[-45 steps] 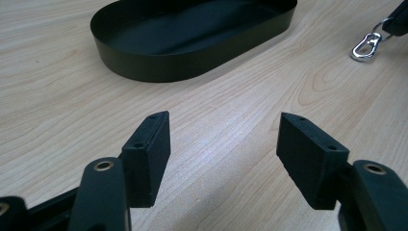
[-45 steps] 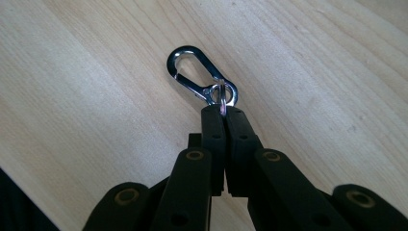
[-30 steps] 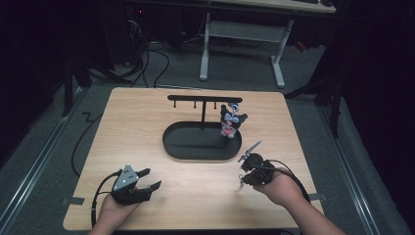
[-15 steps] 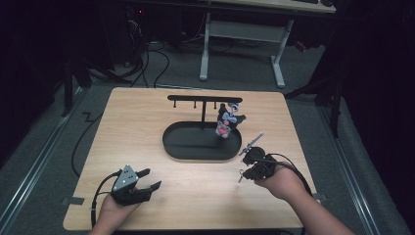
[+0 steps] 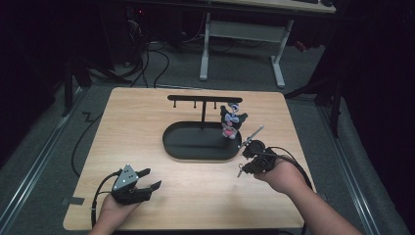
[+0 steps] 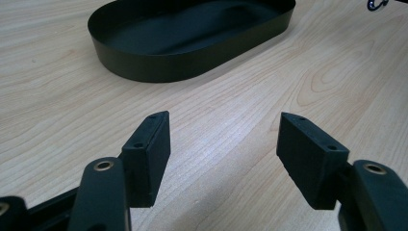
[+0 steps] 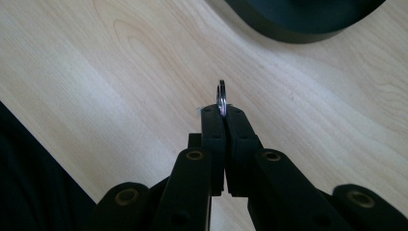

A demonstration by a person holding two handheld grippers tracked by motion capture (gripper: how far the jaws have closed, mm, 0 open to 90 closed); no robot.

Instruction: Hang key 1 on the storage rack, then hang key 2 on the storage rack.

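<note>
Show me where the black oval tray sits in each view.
High view: tray at the centre, below the hook stand.
Left gripper view: tray along the top, beyond the left tongs.
Right gripper view: tray in the top right corner.
Shared landmark: the wooden table under it.

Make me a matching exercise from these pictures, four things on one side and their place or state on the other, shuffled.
1. left gripper
2. right gripper
3. tray
4. toy

a. hangs from the rack
b. shut on a metal ring
c. black, oval, on the table
d. jaws open, nothing between them

Pairs: 1-d, 2-b, 3-c, 4-a
</note>
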